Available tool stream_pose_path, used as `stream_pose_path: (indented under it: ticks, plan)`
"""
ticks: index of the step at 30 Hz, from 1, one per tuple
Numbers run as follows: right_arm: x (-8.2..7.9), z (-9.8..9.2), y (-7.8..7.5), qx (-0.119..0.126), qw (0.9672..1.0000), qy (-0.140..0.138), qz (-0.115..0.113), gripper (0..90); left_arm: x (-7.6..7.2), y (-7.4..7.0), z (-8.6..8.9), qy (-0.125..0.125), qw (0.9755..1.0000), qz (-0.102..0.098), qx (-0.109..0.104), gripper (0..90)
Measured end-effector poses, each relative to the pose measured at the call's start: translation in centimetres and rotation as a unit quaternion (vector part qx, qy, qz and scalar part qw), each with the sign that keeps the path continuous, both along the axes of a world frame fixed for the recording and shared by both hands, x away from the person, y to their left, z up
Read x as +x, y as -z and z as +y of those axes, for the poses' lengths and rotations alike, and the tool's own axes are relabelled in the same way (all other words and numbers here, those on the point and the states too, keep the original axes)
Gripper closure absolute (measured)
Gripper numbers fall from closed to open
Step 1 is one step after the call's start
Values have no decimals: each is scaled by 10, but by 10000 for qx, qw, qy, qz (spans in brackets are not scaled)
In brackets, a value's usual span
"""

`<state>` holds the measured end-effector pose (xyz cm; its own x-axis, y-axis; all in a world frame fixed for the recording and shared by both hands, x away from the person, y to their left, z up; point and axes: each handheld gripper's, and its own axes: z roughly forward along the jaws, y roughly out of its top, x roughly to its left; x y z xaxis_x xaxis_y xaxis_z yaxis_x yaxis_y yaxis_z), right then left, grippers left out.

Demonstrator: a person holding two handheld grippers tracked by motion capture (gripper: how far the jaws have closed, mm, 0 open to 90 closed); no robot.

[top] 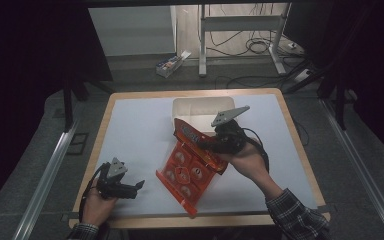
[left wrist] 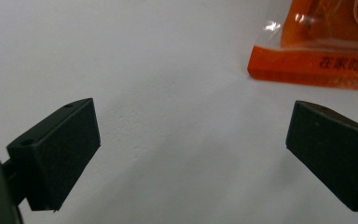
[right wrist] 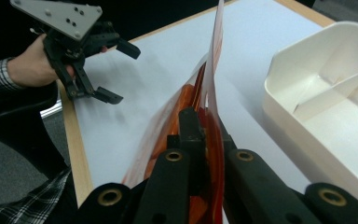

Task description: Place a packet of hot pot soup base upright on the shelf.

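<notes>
An orange plastic packet [top: 185, 175] with round pieces inside slants up from the white table [top: 135, 135]. Its lower end rests near the front edge. My right gripper [top: 200, 143] is shut on the packet's upper end and holds it off the table. In the right gripper view the jaws [right wrist: 204, 122] pinch the packet [right wrist: 189, 100] edge-on. My left gripper [top: 130, 189] sits low at the front left, open and holding nothing. In the left gripper view its jaws [left wrist: 191, 144] stand wide apart over bare table, with the packet's corner [left wrist: 317, 60] beyond them.
A white compartment tray [top: 190, 102] stands at the back middle of the table, just behind the right gripper, and shows on the right [right wrist: 317, 93] in the right gripper view. The table has wooden edges. Beyond it are a floor, cables and a stand.
</notes>
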<state>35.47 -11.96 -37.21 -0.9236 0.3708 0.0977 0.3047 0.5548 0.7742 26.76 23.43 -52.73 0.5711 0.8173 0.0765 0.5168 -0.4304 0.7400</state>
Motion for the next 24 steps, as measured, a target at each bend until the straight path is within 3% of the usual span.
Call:
stream_pose_path:
  ticks: [15,24]
  plan:
    - [0,-4,-36,-58,9995,-20,-304,888,-1,-1,0,32,10000,-56,29,28]
    - [12,-13,-55,-67,9983,239,-525,889,-1,-2,0,46,10000,-74,33,28]
